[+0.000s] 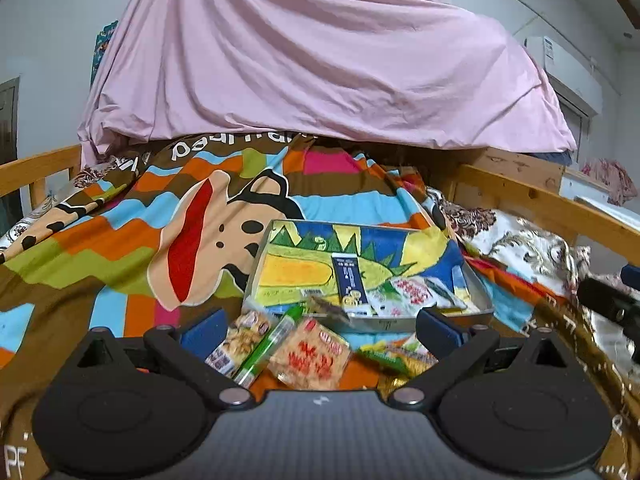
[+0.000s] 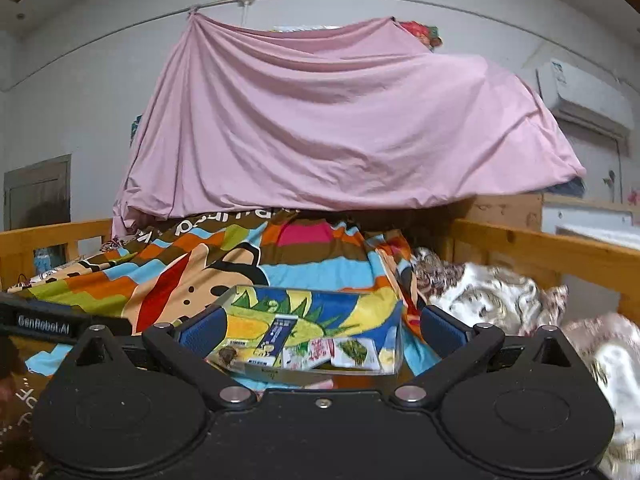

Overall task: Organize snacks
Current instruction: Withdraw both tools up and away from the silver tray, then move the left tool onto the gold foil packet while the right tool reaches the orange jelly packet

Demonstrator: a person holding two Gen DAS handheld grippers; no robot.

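Lettering "GenRobot.AI", white on a black bar at the right-wrist view's left edge; brown blanket border carries large white letters, not legible.

Shallow rectangular clear-walled tray [image 1: 478, 294] with dinosaur-print liner: rests on the striped cartoon-print blanket [image 1: 120, 240], long axis across the bed.

Dark blue narrow carton [image 1: 352, 282], white text unreadable: lies flat in the tray, long axis running away from the camera; white sachets [image 1: 416, 292] beside it along the near wall.

Loose on the blanket before the tray's near edge: orange-printed clear packet [image 1: 310, 354], green tube-shaped pack [image 1: 268, 346], tilted.

Left gripper [image 1: 320, 326]: blue pads spread wide, empty. Right gripper [image 2: 320, 330]: likewise spread, grasping nothing.
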